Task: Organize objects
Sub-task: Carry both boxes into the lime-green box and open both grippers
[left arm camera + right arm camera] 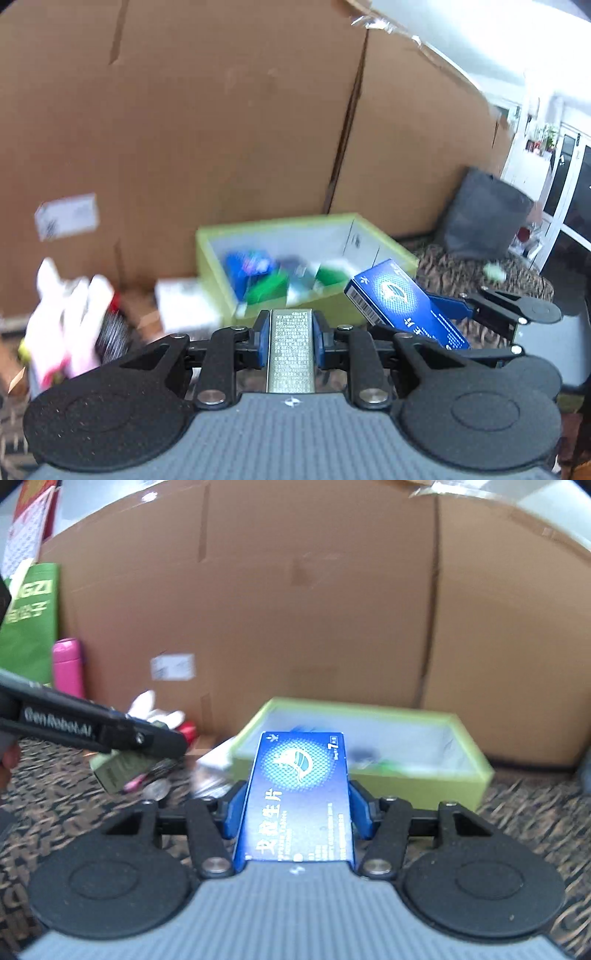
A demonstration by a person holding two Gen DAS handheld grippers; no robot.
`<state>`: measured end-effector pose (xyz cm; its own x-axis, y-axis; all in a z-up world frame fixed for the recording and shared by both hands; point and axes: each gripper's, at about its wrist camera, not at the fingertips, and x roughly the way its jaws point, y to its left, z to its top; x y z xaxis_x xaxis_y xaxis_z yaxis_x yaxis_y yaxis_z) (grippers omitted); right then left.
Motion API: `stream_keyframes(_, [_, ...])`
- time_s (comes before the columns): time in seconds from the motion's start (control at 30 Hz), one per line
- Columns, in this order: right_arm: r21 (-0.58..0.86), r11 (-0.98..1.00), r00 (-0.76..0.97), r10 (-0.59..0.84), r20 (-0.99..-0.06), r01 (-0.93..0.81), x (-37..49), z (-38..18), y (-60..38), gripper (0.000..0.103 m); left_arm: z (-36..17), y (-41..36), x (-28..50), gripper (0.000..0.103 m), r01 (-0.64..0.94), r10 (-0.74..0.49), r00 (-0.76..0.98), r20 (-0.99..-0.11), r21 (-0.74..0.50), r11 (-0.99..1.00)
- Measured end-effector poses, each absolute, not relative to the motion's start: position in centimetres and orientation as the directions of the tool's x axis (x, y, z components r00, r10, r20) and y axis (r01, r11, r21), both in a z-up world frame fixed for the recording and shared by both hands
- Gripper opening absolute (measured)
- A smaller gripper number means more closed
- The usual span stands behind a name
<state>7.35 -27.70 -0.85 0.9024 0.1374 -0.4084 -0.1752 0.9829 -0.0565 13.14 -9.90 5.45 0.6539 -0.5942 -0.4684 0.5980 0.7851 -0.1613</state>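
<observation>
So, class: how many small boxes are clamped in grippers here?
2: a blue box in the right gripper, an olive-gold box in the left gripper.

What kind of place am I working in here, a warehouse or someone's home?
Most likely a home, in a cluttered living area. A big cardboard box stands on a patterned brown cloth, a dark cushion leans beside it, and glass doors show at the far right. The green tray holds small packages.
</observation>
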Motion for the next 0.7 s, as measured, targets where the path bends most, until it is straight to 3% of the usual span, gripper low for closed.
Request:
stream_keyframes(0.2, [-0.133, 0.988, 0.927, 0.018, -0.375, -0.073, 12.3, 0.7, -31.4, 0.057, 6.1, -15.6, 18.9, 0.023, 0.618, -0.655, 0.577, -0.488, -0.262, 0.741])
stream_keyframes(0.47, [-0.171, 0.985, 0.913, -0.055, -0.405, -0.017, 19.7, -0.5, -35.0, 0.057, 3.4, -21.9, 25.4, 0.023, 0.574, -0.58, 0.596, -0.555, -0.211, 0.791])
stream_keyframes(0.7, [-0.135, 0.991, 0.895, -0.038, -0.445, -0.025, 23.6, -2.8, -36.3, 0.057, 1.2, -23.3, 28.0, 0.023, 0.544, -0.553, 0.6, -0.577, -0.212, 0.812])
